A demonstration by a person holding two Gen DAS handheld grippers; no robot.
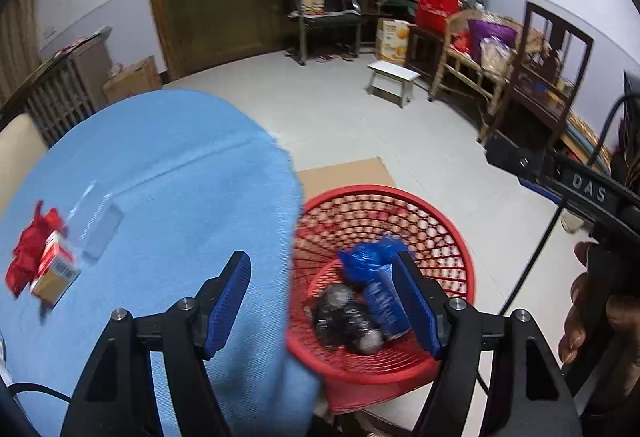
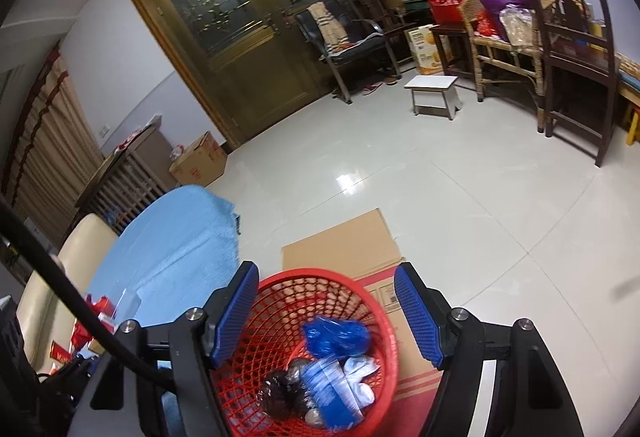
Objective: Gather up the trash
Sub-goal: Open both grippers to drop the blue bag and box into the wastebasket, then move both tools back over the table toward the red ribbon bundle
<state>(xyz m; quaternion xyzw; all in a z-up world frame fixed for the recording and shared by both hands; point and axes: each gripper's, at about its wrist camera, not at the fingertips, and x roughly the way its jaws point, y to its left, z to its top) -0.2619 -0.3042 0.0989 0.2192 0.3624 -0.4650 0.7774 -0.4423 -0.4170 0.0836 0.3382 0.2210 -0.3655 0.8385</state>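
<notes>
A wooden double door (image 2: 248,33) with patterned glass fills the far wall, with a dark chair (image 2: 352,41), a wicker bench (image 2: 508,37) piled with bags and a small white stool (image 2: 434,95) along the far right. The pale tiled floor (image 2: 400,173) lies between them and the near scene. On the near left is a table under a light blue cloth (image 1: 160,177); its edge overlaps the left rim of the red mesh basket (image 1: 460,245), which sits just right of it on a flat sheet of cardboard (image 2: 340,241).

Inside the basket lie a crumpled blue bag (image 1: 368,261), a blue carton (image 2: 332,389), white packaging (image 2: 360,369) and dark crumpled wrappers (image 1: 344,317). On the cloth, well left of the basket, a red wrapper (image 1: 28,253) touches a small red and orange box (image 1: 54,273), with a clear plastic piece (image 1: 100,233) just beside them.

The left gripper (image 1: 324,305) hangs with jaws spread wide and empty, straddling the table edge and the basket. The right gripper (image 2: 326,317) is likewise spread and empty above the basket.
</notes>
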